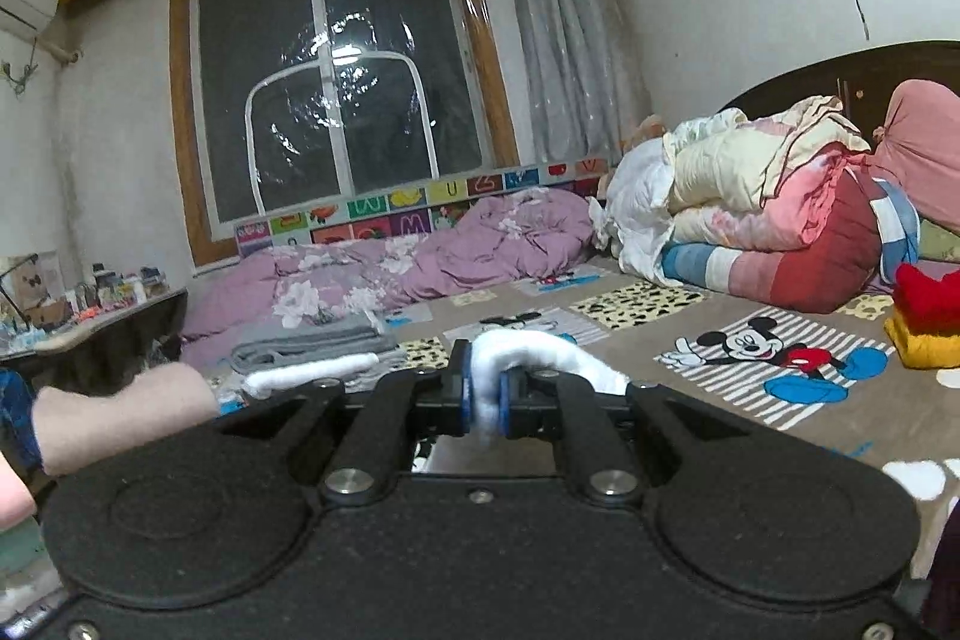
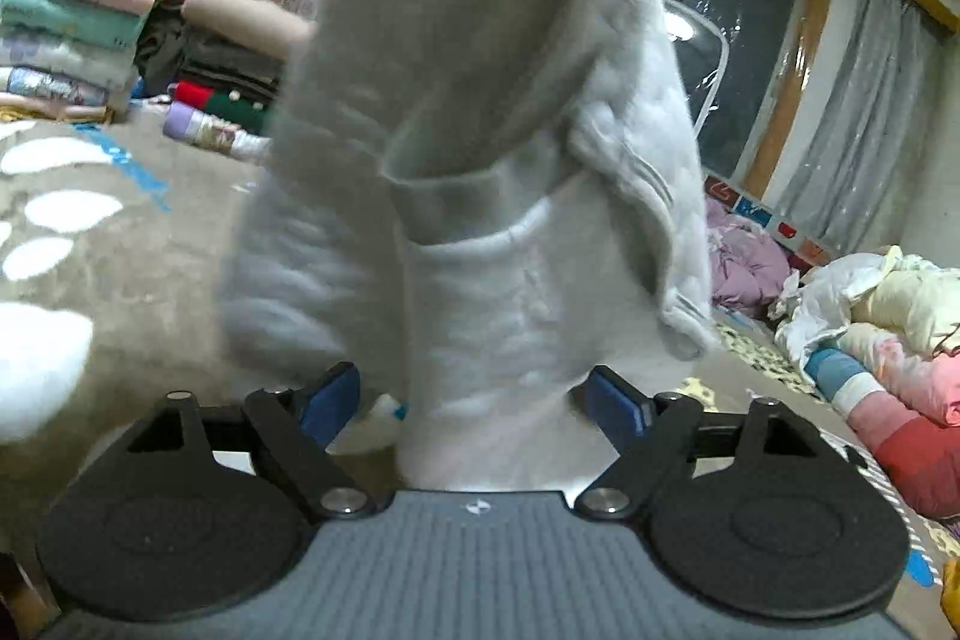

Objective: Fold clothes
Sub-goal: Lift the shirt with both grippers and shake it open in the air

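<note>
The white garment (image 2: 480, 232) hangs in the air above the bed (image 1: 600, 304), bunched and blurred. My left gripper (image 1: 485, 391) is clamped on a fold of it; my right gripper (image 2: 474, 400) stands with jaws apart, cloth drooping between them. I'd close the right on a clean edge, not a bunch, then spread both before lowering it flat.
</note>
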`<state>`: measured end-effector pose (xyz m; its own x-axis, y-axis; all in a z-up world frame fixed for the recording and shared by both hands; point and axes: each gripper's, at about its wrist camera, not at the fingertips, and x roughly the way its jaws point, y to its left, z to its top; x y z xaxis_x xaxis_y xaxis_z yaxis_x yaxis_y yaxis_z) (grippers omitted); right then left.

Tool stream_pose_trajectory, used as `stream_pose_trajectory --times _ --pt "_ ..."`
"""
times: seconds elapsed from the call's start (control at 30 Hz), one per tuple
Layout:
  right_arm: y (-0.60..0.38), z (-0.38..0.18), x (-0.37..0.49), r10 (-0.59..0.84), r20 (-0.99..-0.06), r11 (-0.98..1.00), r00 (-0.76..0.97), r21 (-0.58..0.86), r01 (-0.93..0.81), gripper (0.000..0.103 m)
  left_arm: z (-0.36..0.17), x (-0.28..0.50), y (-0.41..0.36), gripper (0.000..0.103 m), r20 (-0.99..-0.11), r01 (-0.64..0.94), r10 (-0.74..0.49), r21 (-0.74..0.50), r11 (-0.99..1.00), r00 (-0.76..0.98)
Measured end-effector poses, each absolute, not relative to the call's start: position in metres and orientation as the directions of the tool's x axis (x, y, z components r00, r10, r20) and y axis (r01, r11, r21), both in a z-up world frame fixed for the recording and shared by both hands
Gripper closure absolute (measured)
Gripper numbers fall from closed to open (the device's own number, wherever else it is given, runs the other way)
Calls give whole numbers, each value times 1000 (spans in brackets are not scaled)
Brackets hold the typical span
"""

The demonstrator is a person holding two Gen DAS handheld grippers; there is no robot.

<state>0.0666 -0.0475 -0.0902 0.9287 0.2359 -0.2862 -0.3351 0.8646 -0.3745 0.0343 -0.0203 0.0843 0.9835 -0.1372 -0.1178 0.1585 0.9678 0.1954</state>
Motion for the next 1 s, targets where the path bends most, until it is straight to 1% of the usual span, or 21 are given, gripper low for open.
stream_pose_trajectory --times 0.03,0.07,0.13,0.2,0.27,0.33,0.43,0.57,0.67,0.83,0.87,1.0 --pt "-50 -88 64 239 -279 865 930 -374 -334 38 86 32 -20 96 -114 155 -134 197 968 984" --pt "-55 -86 61 243 -272 866 931 -371 -335 45 88 29 -19 96 -111 152 -131 199 968 985" --pt "-68 -80 55 258 -265 870 929 -354 -343 67 89 25 -15 96 -107 142 -122 203 969 987" --pt "-82 -73 49 265 -256 873 930 -346 -344 74 90 21 -11 96 -103 130 -110 210 969 989" --pt "-98 -63 45 263 -237 882 935 -333 -332 78 91 17 -5 96 -99 115 -95 217 969 990" --pt "-115 -50 41 252 -215 898 943 -312 -311 86 93 12 -4 96 -95 118 -98 233 965 991" --pt "-139 -29 34 241 -169 918 956 -279 -281 90 97 5 -3 96 -88 121 -102 257 959 991" --pt "-167 1 26 227 -110 938 968 -244 -247 91 102 -5 0 96 -79 126 -108 289 949 991" --pt "-181 22 18 218 -65 939 974 -258 -227 91 105 -12 1 96 -72 129 -112 313 941 991" --pt "-203 57 -7 228 -7 937 974 -269 -221 91 117 -37 1 96 -62 167 -155 344 924 986" --pt "-207 64 -13 231 2 937 973 -271 -222 91 118 -41 -1 96 -61 171 -159 354 919 985" --pt "-225 86 -34 267 -24 923 963 -282 -263 91 126 -56 -2 95 -75 206 -192 355 912 979"
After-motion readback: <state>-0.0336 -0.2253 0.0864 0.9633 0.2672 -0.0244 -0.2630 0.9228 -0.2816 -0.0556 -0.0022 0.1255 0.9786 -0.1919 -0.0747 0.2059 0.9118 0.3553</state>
